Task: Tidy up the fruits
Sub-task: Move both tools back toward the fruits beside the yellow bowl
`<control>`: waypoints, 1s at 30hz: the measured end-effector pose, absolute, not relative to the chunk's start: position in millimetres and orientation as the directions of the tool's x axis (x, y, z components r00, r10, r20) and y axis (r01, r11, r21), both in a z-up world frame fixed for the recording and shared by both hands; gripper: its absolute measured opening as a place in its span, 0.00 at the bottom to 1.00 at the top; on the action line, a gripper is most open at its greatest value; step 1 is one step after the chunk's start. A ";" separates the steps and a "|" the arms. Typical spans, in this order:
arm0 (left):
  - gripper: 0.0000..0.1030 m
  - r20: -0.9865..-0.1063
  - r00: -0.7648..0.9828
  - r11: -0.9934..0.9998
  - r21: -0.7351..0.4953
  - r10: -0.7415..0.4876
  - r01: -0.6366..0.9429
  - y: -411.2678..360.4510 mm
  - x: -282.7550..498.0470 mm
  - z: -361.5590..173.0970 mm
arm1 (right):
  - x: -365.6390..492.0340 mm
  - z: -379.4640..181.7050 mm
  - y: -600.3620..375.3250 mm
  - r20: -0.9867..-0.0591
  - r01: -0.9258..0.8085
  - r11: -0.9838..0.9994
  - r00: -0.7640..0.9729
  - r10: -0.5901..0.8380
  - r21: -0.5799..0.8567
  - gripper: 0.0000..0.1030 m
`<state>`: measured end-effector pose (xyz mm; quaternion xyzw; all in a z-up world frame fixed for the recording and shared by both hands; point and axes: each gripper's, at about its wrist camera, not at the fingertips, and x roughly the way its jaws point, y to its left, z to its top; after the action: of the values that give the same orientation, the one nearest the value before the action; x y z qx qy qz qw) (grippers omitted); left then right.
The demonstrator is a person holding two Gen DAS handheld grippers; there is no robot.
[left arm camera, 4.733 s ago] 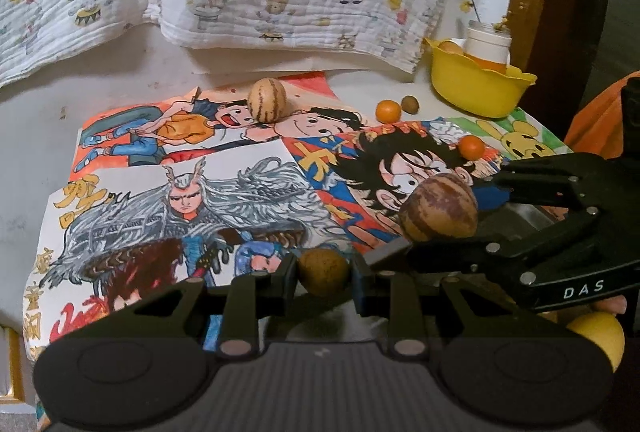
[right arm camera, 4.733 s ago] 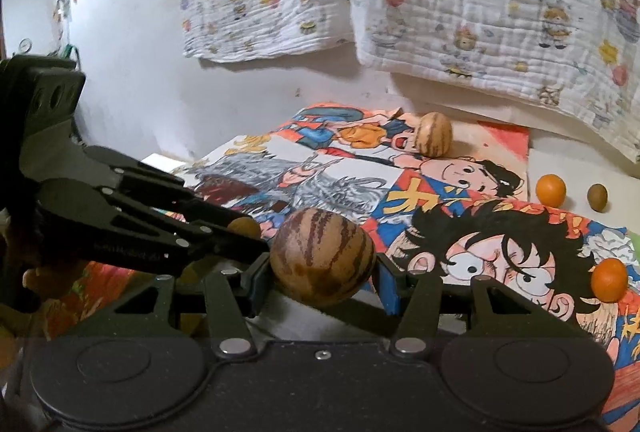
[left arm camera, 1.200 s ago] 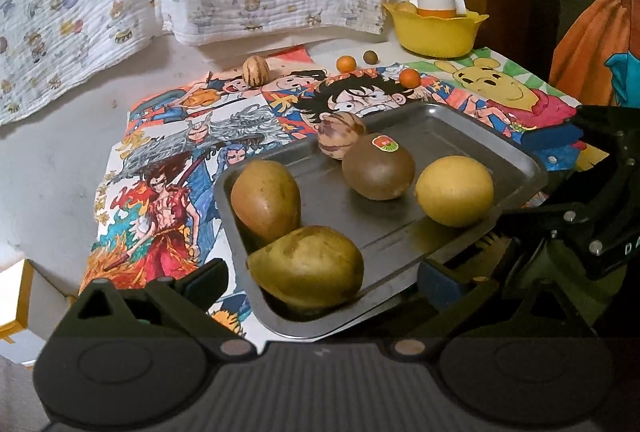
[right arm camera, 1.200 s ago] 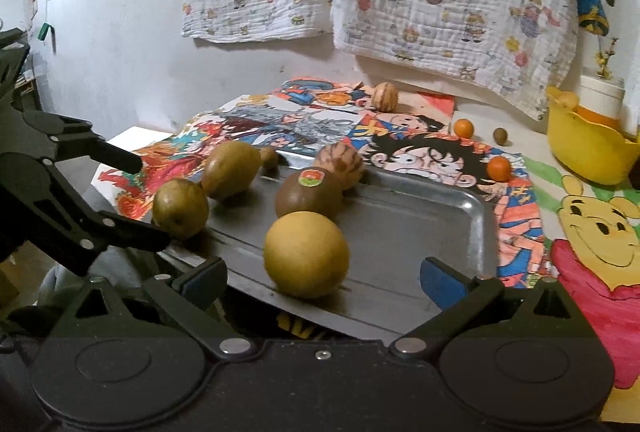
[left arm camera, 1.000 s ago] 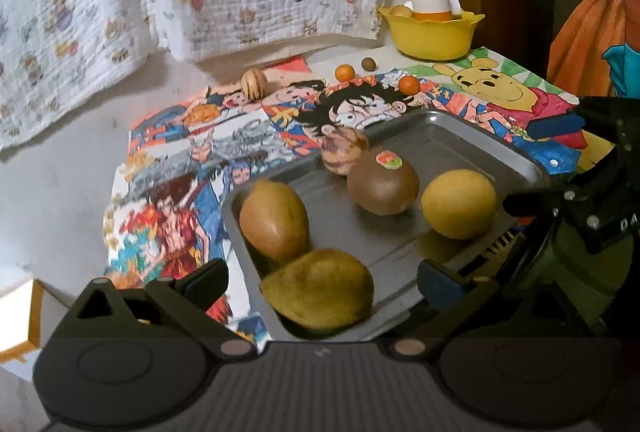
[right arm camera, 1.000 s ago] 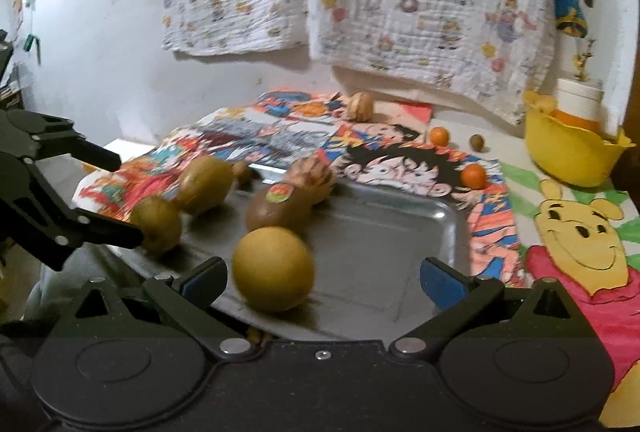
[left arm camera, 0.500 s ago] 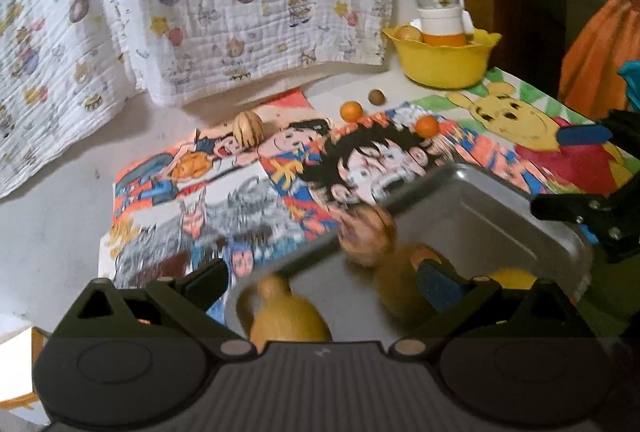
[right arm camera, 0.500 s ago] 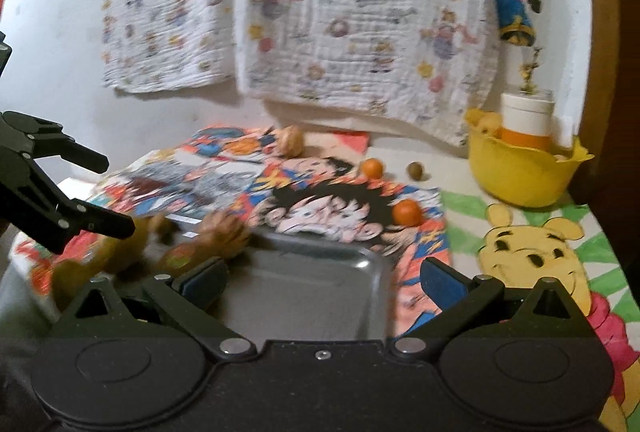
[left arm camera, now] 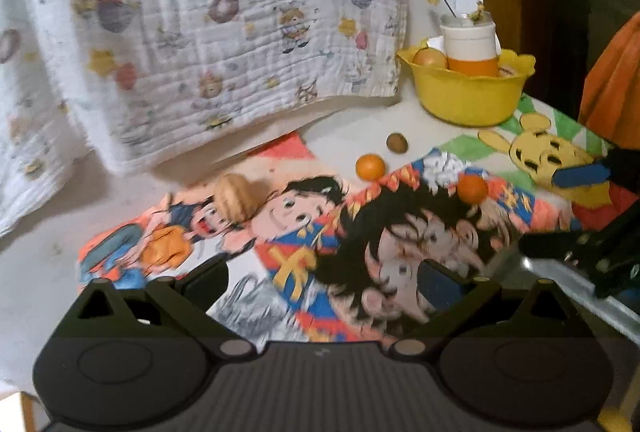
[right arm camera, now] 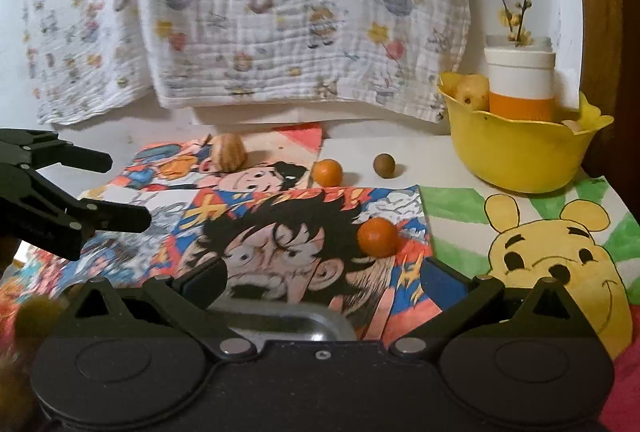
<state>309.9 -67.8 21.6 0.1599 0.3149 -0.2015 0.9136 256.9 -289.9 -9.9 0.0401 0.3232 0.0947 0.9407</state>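
On the mat (right arm camera: 280, 240), no writing reads clearly.

White table (right arm camera: 420, 151) before you: cartoon-print mats (right arm camera: 280, 232) across frame centre, yellow bowl (right arm camera: 516, 151) upper right, two oranges (right arm camera: 327, 172), brown nut-like fruit (right arm camera: 384, 165), striped fruit (right arm camera: 228, 152), steel tray (right arm camera: 280, 324) low centre.

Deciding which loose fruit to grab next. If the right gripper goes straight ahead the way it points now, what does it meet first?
Probably the near orange fruit on the cartoon mat, just beyond the open right gripper; depth is uncertain.
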 end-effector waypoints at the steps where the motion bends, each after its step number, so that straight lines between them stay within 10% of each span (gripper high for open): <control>1: 0.99 -0.640 0.715 0.866 0.151 -0.281 0.476 -69.8 317.7 19.9 | 262.5 -12.1 -290.1 -0.606 -0.146 0.980 0.770 0.200 0.138 0.99; 30: 0.99 -0.606 0.718 0.888 0.040 -0.343 0.457 -62.6 406.5 -19.1 | 362.3 -18.8 -294.5 -0.616 -0.112 0.985 0.770 0.168 0.128 0.99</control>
<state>406.5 -62.6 -19.1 0.0935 0.3063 -0.2169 0.9222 362.3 -294.5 -18.8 0.0418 0.3310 0.0745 0.9398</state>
